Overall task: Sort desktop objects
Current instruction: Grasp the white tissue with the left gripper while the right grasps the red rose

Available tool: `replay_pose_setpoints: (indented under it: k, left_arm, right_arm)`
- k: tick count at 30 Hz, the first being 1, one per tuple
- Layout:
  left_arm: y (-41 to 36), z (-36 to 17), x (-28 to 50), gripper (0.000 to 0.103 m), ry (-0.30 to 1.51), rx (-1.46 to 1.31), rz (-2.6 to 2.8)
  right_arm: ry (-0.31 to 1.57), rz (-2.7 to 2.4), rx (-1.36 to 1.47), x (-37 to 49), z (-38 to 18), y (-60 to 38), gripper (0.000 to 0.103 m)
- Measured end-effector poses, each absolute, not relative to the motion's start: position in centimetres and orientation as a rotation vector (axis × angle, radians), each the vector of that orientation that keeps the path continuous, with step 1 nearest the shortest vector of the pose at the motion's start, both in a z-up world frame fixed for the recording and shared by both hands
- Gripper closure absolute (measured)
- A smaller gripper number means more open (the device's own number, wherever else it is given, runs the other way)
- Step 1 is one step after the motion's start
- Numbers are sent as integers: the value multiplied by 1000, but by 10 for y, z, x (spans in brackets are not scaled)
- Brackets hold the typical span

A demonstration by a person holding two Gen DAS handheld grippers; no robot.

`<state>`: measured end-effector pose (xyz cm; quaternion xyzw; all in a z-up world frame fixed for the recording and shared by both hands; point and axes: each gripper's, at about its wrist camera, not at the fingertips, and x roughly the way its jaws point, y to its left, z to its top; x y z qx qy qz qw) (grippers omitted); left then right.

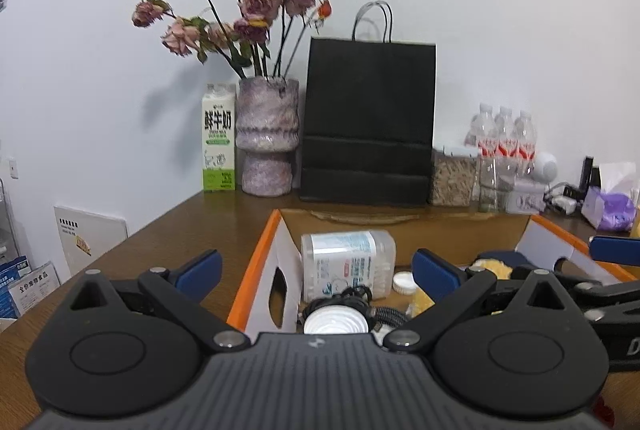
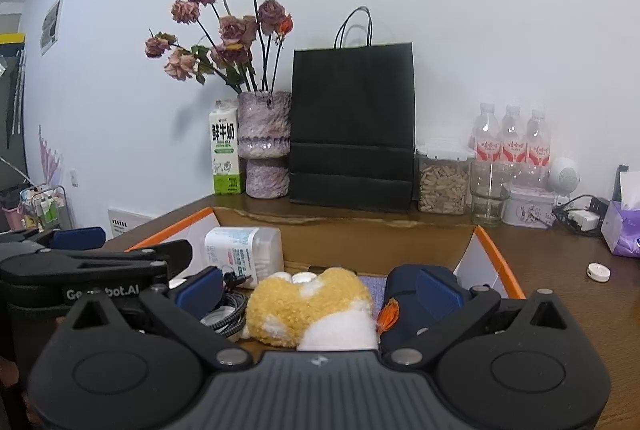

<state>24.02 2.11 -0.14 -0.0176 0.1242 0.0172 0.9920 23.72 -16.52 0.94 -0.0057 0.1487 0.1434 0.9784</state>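
An open cardboard box [image 1: 252, 286] [image 2: 496, 262] with an orange rim sits on the brown desk. It holds a clear cotton-swab box [image 1: 348, 262] [image 2: 244, 254], a coiled braided cable [image 1: 360, 300] [image 2: 226, 314], a white ribbed cup [image 1: 335, 324], a white lid [image 1: 404, 282], a yellow-and-white plush [image 2: 312, 310] [image 1: 492, 268] and a dark blue pouch [image 2: 400, 290]. My left gripper [image 1: 318, 272] [image 2: 132, 246] hangs wide open over the box's left half, above the cup and cable. My right gripper [image 2: 319, 290] [image 1: 568, 262] is wide open with the plush lying between its fingers, pads not pressing it.
Along the back wall stand a milk carton [image 1: 218, 142], a vase of dried roses [image 1: 267, 138], a black paper bag [image 1: 368, 122], a pellet jar [image 2: 442, 182], a glass [image 2: 490, 194] and water bottles [image 2: 512, 138]. A tissue box [image 2: 622, 226] and a small white disc [image 2: 599, 272] lie right of the box.
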Motion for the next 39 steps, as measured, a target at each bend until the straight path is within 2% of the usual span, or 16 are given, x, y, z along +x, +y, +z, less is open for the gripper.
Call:
replay_pose_setpoints:
  k: [6,11,25,30,34,36,37,39]
  left_arm:
    - [25,5,223,0,244,-27,37]
    - [28,10,205,0,262,-28,10]
    - [29,-4,169,0,379,29,-51]
    - [30,-15,163,0,426,30,-60]
    - [31,-18,160,0,449,30,-68]
    - [30,-19,158,0,456,36,-73]
    - [28,-20,158,0,459,41,-76]
    - [25,-20,156,0,463,49,-85]
  right_arm:
    - [233,245,-8,214,24,-183,0]
    - [251,239,-36,191,30,-195,0]
    - [460,251,-114,154,-8,-185,0]
    - [514,252,-100,160,-19,-181,4]
    - [554,267,-87,169,-26,-178,15]
    - [573,280,-90,171,-30,-175,38]
    - [581,291,-84,171,-30,-175,57]
    - [583,309,-66,168,-31,-177,60]
